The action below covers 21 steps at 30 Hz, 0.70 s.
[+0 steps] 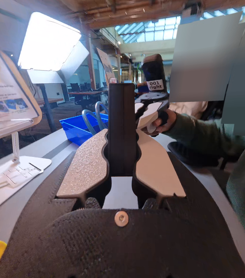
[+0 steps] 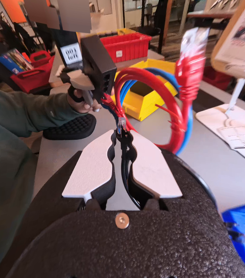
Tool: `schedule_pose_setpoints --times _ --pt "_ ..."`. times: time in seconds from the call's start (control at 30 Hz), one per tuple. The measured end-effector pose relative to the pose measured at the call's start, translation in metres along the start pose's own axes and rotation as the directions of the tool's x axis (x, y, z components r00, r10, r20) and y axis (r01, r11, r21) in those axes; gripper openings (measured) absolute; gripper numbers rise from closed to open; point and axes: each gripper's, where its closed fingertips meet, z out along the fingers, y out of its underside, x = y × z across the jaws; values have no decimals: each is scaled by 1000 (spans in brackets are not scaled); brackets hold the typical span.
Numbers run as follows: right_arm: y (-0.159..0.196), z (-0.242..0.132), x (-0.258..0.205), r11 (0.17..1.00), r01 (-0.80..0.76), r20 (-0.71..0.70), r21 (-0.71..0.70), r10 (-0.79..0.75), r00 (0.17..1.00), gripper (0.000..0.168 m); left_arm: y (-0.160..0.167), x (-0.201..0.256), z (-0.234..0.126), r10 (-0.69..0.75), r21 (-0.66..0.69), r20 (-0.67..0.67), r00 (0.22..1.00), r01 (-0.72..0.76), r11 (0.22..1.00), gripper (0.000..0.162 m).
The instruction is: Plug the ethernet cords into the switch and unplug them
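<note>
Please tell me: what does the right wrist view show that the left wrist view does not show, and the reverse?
Only the right wrist view shows the black cord pinched in the right tool, the red cord, the blue cord, the switch's port face and the yellow bin.

Only the left wrist view shows the blue bin holding grey cables.

Both show the black switch clamped in the left tool, raised off the grey table.

wrist views face each other close across grey table [image 1: 55,144]; each shows opposite gripper.
</note>
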Motion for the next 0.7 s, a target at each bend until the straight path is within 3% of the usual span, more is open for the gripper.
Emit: schedule_pose_setpoints --times 0.1,0.17,0.3,0.37,0.5,0.6,0.7 --pt "-23 -44 22 999 -29 -52 27 31 998 14 1 -18 -12 -234 87 33 972 231 969 30" --pt "-31 -70 55 1000 -19 -180 -2 18 983 14 8 -21 -18 -348 113 15 937 344 932 30" --pt "-31 -102 143 995 -71 -418 -63 38 907 14 22 -18 -17 -406 100 -6 914 404 909 30" --pt "-12 -101 184 983 -170 -479 -72 115 870 14 27 -15 -14 -416 92 -18 909 416 905 29" --pt "63 -95 252 916 -374 -640 -145 201 742 16 36 -15 -11 -450 82 -20 893 450 889 29" --pt "82 -94 265 905 -407 -691 -124 216 690 36 38 -18 -12 -470 91 -17 883 469 878 30" --pt "43 -99 243 969 -215 -735 -118 60 675 50 37 -23 -14 -498 115 -25 867 497 860 29"
